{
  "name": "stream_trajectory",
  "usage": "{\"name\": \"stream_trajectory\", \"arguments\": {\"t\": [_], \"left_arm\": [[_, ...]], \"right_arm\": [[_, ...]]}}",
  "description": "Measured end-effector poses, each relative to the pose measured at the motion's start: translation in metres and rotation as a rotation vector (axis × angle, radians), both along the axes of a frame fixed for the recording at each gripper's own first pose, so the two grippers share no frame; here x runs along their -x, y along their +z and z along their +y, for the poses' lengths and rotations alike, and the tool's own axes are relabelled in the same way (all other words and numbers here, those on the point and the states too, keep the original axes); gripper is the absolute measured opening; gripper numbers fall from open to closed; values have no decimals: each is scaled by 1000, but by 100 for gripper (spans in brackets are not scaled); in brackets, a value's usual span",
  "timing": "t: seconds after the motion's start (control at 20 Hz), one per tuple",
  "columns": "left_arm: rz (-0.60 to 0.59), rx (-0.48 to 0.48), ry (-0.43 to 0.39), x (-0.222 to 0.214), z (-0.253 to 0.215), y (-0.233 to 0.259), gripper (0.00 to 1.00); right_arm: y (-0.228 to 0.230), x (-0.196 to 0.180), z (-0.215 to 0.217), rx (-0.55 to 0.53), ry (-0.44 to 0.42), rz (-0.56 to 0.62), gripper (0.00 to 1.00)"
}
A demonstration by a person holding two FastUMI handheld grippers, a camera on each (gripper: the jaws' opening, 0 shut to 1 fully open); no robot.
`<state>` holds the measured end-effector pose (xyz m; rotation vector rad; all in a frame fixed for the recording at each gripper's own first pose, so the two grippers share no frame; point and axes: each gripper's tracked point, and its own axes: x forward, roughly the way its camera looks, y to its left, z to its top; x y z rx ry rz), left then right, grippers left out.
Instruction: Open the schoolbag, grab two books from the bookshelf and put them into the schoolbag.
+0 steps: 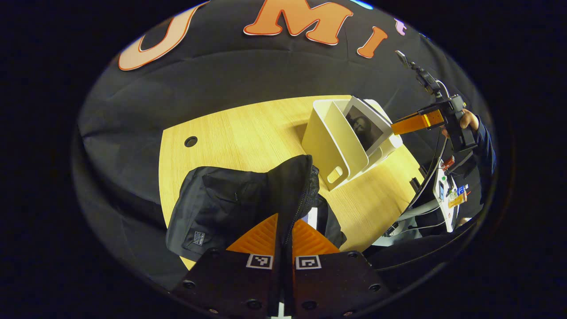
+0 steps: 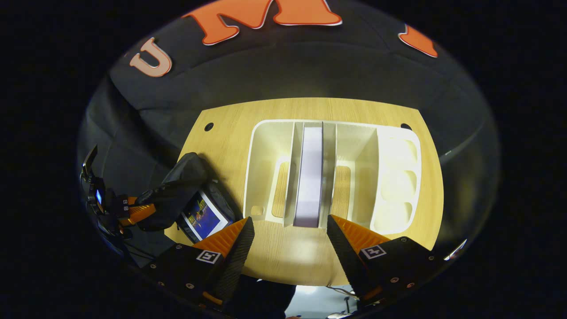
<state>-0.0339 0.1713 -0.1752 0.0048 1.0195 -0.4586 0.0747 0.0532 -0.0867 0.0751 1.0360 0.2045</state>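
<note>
My left gripper (image 1: 283, 221) is shut on the raised zipper edge of the black schoolbag (image 1: 221, 208), holding its mouth open. In the right gripper view the schoolbag (image 2: 186, 186) lies at the table's left with one book (image 2: 204, 218) inside, and the left gripper (image 2: 137, 212) pinches its flap. The white bookshelf (image 2: 332, 173) stands straight ahead, with a pale book (image 2: 310, 177) upright in a middle slot. My right gripper (image 2: 289, 219) is open just in front of that book, with nothing between its fingers. The left gripper view shows the bookshelf (image 1: 336, 146), the portrait-cover book (image 1: 365, 128) and the right gripper (image 1: 412, 124) beside it.
The wooden table (image 2: 283, 257) has a cable hole (image 2: 208, 126) at its far left corner and another hole (image 2: 405, 126) behind the shelf. A side desk with small items (image 1: 447, 195) and cables stands beyond the table's right edge. A hand (image 1: 465, 119) holds the right gripper.
</note>
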Motion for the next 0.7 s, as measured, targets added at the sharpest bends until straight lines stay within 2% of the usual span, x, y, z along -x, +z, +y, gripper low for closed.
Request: {"name": "stream_trajectory", "arguments": {"t": [0.25,0.35,0.6,0.7], "left_arm": [[1,1,17,-1,0,0,5],[1,1,27,1,1,1,5],[2,7,44,2,3,0,5],[-2,2,37,2,3,1,5]], "right_arm": [[-12,-35,-3,31,-3,41,99],[-23,-49,-9,47,-34,58,97],[-42,-60,-14,68,-63,129,82],[-48,-62,-15,75,-103,155,74]]}}
